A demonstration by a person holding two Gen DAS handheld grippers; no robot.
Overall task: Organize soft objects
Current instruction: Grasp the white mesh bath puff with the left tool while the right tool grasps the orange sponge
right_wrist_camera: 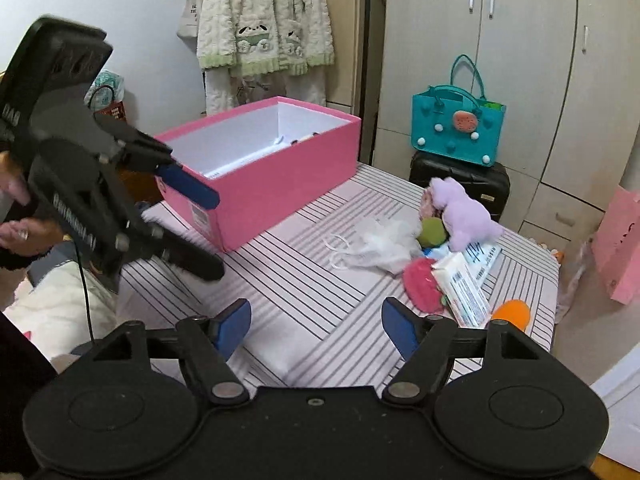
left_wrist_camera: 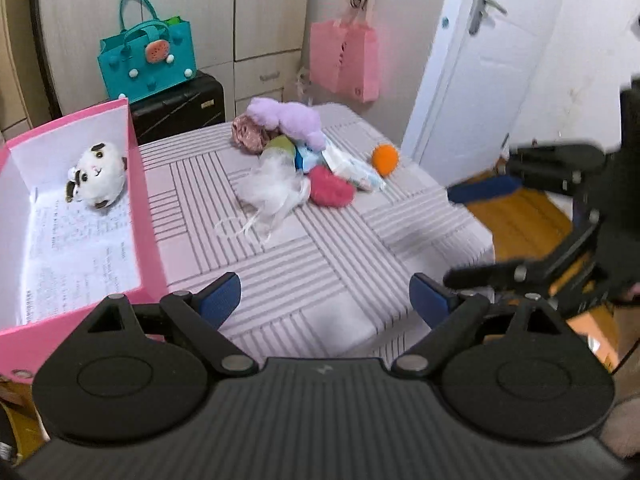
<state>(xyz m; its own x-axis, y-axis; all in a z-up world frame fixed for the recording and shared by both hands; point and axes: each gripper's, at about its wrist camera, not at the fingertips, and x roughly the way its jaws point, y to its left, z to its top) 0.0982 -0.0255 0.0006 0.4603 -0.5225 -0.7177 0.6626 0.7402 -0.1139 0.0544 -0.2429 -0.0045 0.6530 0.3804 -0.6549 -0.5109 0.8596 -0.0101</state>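
Both pairs of fingers stand spread with nothing between them — our left gripper over the striped table, our right gripper likewise. At far left, the pink box holds a white plush. Right of it we see the heap: white tuft, purple plush, red plush — then the orange ball.

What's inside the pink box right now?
Inside the pink box lies one white plush toy on printed paper. The near wall hides its nearest corner.
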